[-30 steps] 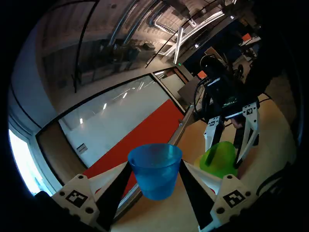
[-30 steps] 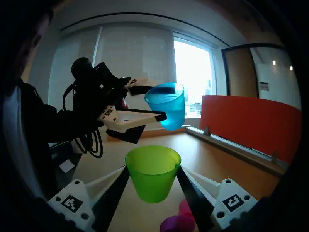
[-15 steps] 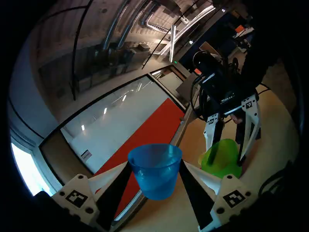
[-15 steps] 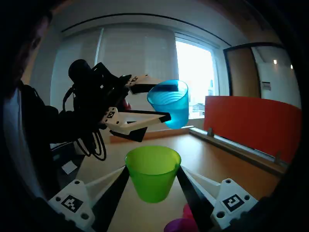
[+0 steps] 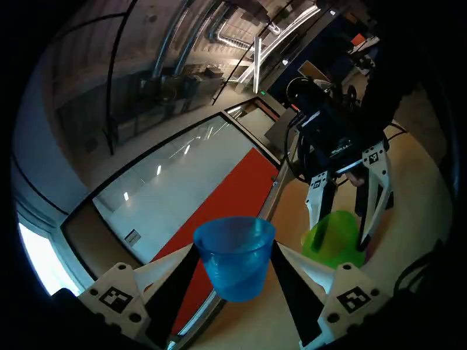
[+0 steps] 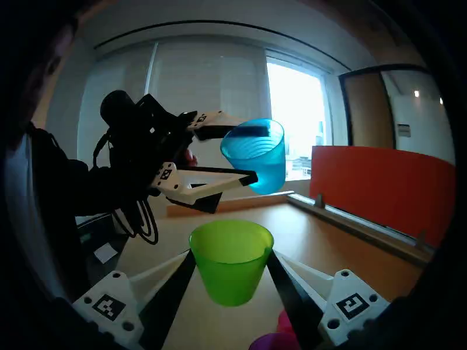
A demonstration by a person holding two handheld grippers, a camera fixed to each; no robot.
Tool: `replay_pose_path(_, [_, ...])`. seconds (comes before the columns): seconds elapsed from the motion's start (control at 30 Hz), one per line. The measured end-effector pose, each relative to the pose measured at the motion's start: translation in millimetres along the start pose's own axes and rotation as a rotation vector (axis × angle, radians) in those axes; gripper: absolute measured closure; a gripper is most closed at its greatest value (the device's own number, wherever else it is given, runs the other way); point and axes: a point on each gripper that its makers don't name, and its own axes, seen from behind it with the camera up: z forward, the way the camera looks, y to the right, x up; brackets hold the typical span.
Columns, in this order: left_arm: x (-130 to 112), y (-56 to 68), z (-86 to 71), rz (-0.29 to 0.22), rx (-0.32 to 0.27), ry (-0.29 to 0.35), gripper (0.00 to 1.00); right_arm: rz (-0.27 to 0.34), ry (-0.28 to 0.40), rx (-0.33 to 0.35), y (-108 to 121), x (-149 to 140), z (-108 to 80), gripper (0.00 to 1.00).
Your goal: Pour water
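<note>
Clamped between both fingers (image 5: 172, 286) of the left gripper (image 5: 234, 252): a blue cup (image 5: 234, 268), pads pressed on opposite side walls just under the rim, opened no wider than the cup itself. Clamped likewise between the fingers (image 6: 169, 289) of the right gripper (image 6: 231, 256): a green cup (image 6: 231, 271), upright, mouth up, apparently empty, gripped at the same height on its walls.

Going by looks: thin translucent plastic, light, smooth, tapering toward the base. Likely to slip down out of a slack pinch and to buckle under a hard one. Best taken high on the wall, close to the stiffer rim, as done here. Probably heavier on the blue side if holding water. Possibly a liquid level there, judging by a slanted line inside the blue wall in the left gripper view, but not certain.

From the right gripper view: blue cup raised above and beyond the green one, apart from it, tipped a little with its mouth toward the camera, no stream visible. Green cup low over a wooden table (image 6: 327, 239); resting or lifted, cannot tell.

Further out: a red panel (image 6: 385, 186) along the table's far edge, a bright window (image 6: 295, 116), a dark sleeve (image 6: 64, 186) behind the left gripper, something purple (image 6: 271, 341) below the green cup.

Next, as a judgement: bring blue rim over green mouth, tilt slowly, hold green steady.
</note>
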Motion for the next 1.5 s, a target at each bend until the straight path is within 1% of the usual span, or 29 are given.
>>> replay_pose_path(0.1, [2, -1.8, -0.4, 0.015, 0.003, 0.0, 0.15, -0.005, 0.001, 0.002, 0, 1, 0.7, 0.1])
replay_pose_path(0.4, [4, -1.1, -0.4, 0.052, -0.001, 0.005, 0.15, -0.014, -0.005, 0.011, -3, 4, 3.4, 0.11])
replay_pose_path(0.67, [5, -1.2, 1.2, 0.11, -0.004, 0.004, 0.15, -0.022, -0.012, 0.014, -3, 6, 4.9, 0.11])
replay_pose_path(1.3, [12, -1.8, 1.7, 0.206, 0.003, 0.008, 0.15, -0.032, -0.024, 0.006, 2, 5, 1.5, 0.11])
replay_pose_path(1.5, [12, 1.1, 2.0, 0.23, -0.003, 0.008, 0.15, -0.032, -0.021, 0.004, 3, 5, 0.6, 0.11])
